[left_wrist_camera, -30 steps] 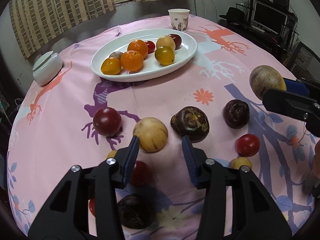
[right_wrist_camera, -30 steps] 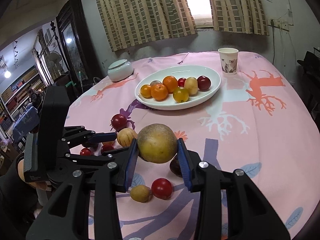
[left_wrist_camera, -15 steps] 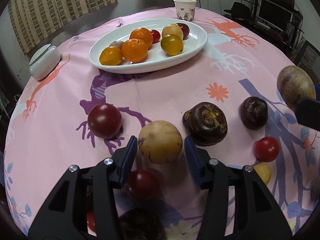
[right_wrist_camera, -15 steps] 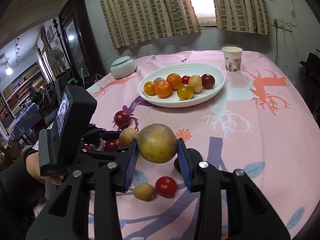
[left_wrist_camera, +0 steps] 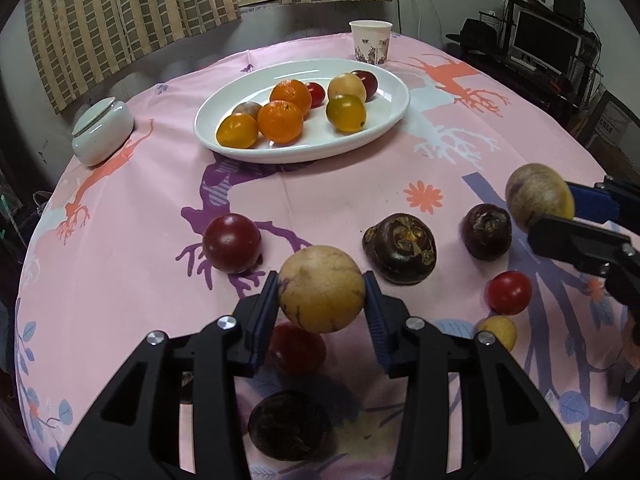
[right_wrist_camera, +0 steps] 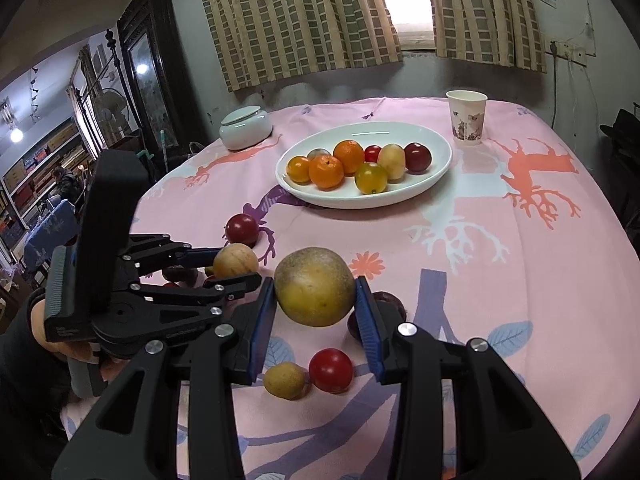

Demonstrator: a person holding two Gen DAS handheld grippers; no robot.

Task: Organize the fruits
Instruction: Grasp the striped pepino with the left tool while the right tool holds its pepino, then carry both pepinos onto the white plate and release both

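Because each fruit is bound for the white plate [left_wrist_camera: 400,96] at the tabletop's far side, the left gripper [left_wrist_camera: 322,300], its fingers just closed, clamps a tan fruit [left_wrist_camera: 321,294] while the right gripper [right_wrist_camera: 316,304] pinches a speckled yellow-brown fruit [right_wrist_camera: 315,292] aloft.

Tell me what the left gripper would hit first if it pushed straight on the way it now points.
The left gripper, shut on the tan round fruit, aims down at the pink tablecloth. Bare cloth likely comes first, between the dark red fruit and the dark wrinkled fruit. Depth is uncertain.
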